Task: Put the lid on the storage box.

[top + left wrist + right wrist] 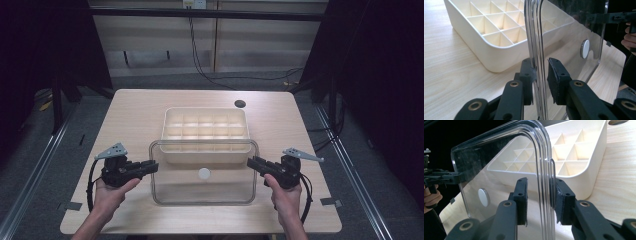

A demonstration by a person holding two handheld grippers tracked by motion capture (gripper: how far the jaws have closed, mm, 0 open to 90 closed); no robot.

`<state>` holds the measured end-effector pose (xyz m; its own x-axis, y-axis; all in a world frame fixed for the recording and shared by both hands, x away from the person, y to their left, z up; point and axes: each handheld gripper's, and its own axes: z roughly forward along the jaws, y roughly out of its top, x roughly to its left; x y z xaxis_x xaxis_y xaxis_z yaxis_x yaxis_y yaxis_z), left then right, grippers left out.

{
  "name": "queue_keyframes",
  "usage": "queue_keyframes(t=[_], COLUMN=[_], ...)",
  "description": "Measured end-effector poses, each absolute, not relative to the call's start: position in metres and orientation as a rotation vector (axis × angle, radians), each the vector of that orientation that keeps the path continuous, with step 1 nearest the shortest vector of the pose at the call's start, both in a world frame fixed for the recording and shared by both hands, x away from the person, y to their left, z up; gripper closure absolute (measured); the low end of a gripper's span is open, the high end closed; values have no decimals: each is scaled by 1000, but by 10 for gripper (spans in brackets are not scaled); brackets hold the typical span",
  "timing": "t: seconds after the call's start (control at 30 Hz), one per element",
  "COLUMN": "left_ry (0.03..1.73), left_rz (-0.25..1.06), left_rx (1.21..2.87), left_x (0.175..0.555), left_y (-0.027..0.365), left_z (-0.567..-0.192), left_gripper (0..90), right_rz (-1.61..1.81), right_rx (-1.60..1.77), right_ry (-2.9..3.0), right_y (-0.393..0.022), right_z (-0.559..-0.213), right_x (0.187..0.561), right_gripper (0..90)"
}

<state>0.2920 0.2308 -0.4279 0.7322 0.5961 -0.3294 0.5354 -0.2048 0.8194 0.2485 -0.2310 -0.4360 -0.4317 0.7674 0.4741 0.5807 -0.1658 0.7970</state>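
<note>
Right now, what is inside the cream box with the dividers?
The cream box shows bare compartments where visible. The clear lid, gripped by both claws, overlaps its near edge, and the dividers hide some compartment floors.

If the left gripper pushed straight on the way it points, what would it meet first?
The clear lid it is shut on; the left gripper points across it toward the right gripper, so the lid's plate lies first, probably.
</note>
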Motion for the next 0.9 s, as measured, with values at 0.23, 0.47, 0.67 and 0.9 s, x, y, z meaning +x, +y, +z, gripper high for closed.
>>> queue_keyframes(t=[0.23,0.47,0.67,0.9], left_ry=[875,874,872,865], left_rz=[64,70,74,94], left_rx=[1850,1841,1837,1831], left_x=[298,302,306,314], left_y=[227,227,225,224], left_z=[-423,-418,-412,-401], left_gripper=[742,742,743,743], right_rz=[1646,1661,1670,1683], right_rx=[1571,1568,1569,1565], right_ry=[1898,1898,1888,1877], right_y=[-234,-236,-237,-238], right_z=[-431,-427,-426,-418], right_x=[253,257,261,269], right_gripper=[672,672,672,672])
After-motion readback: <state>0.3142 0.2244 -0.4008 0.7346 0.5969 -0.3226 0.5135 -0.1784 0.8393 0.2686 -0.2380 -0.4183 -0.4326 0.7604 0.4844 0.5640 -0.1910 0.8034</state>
